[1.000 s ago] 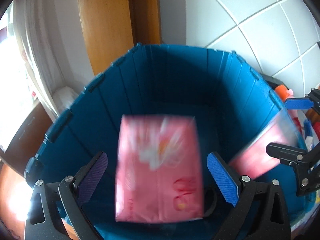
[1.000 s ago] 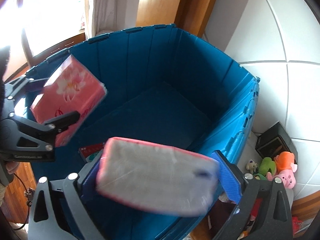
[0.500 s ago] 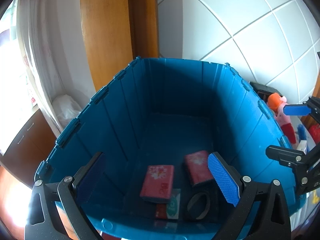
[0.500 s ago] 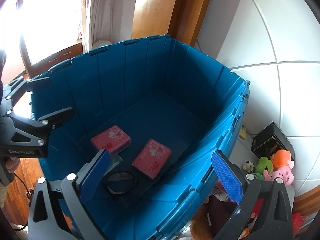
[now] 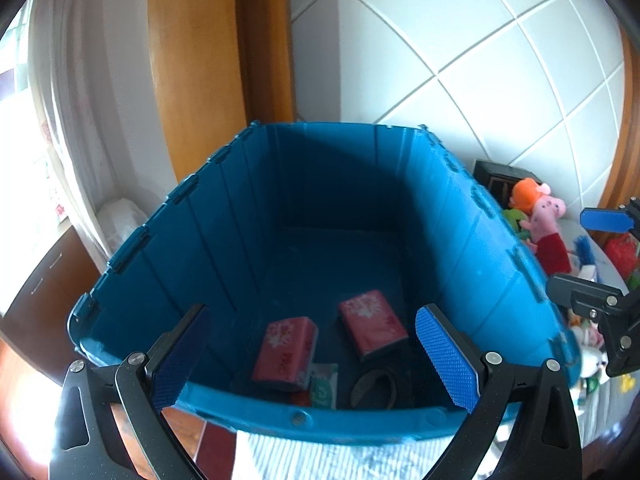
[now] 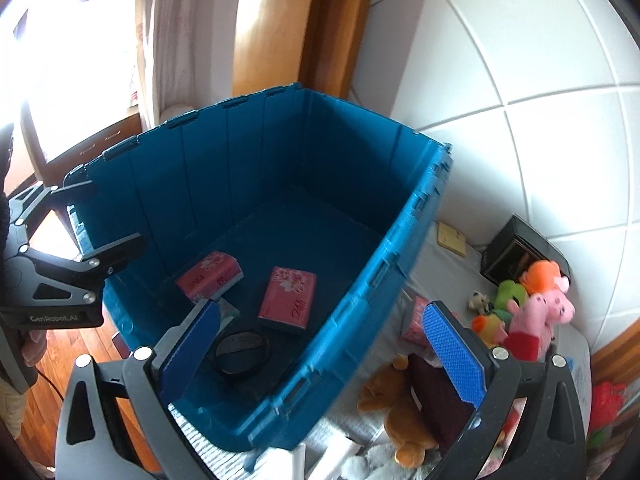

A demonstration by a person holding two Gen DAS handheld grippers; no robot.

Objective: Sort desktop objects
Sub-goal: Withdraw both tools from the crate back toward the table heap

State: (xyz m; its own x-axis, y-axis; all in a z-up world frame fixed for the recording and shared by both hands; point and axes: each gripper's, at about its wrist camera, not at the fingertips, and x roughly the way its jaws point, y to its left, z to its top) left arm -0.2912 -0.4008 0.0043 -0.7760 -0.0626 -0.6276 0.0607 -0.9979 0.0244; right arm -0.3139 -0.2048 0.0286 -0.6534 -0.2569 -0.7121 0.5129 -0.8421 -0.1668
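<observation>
Your left gripper (image 5: 316, 350) and right gripper (image 6: 320, 344) both sit with jaws apart, empty, at lower frame over the deep blue plastic bin (image 6: 384, 272). Two pink floral tissue packs (image 5: 286, 348) (image 5: 372, 324) lie flat on the bin floor, lower centre, beside a black round lid (image 6: 239, 354). Plush toys (image 6: 536, 316) at right.
</observation>
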